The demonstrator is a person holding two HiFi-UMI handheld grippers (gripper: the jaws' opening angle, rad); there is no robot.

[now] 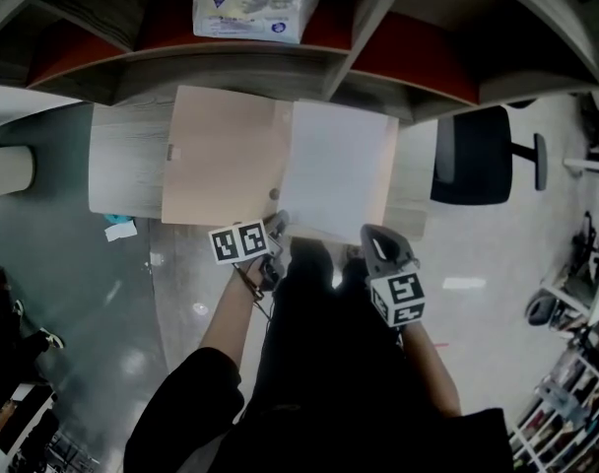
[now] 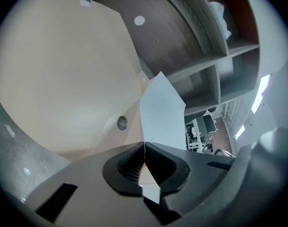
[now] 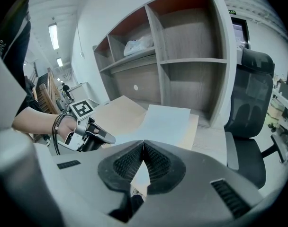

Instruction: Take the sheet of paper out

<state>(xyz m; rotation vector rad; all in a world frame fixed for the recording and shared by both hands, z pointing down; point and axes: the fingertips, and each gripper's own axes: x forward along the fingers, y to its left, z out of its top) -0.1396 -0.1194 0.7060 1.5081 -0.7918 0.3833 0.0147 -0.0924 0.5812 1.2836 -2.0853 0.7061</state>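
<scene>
At the near edge of the bench (image 1: 122, 166), beneath a bank of shelves (image 1: 378, 62), the white sheet of paper (image 1: 339, 170) lies on the right half of an open tan folder (image 1: 221, 156), with its near edge reaching out past the folder's edge. The left hand-held gripper (image 1: 273, 233) is clamped on the sheet's near left corner. The right hand-held gripper (image 1: 370, 236) is clamped on the near right part of the same edge, and paper shows in the gap between its ribbed pads. From the left gripper view, a sliver of tan sits beside the white at the jaw line, and it cannot be told whether the folder is pinched along with the sheet.

That is the main hazard. If the folder is caught, pulling would likely drag it off the bench together with the paper. With two grips on one thin edge, any uneven pull, or the hands drifting apart, could crease or tear the sheet between them, and drifting together could buckle it. Both grips are shallow and close to the margin, so a quick tug may let the paper slip free. An office chair (image 1: 472, 156) stands to the right, well apart from the work.
</scene>
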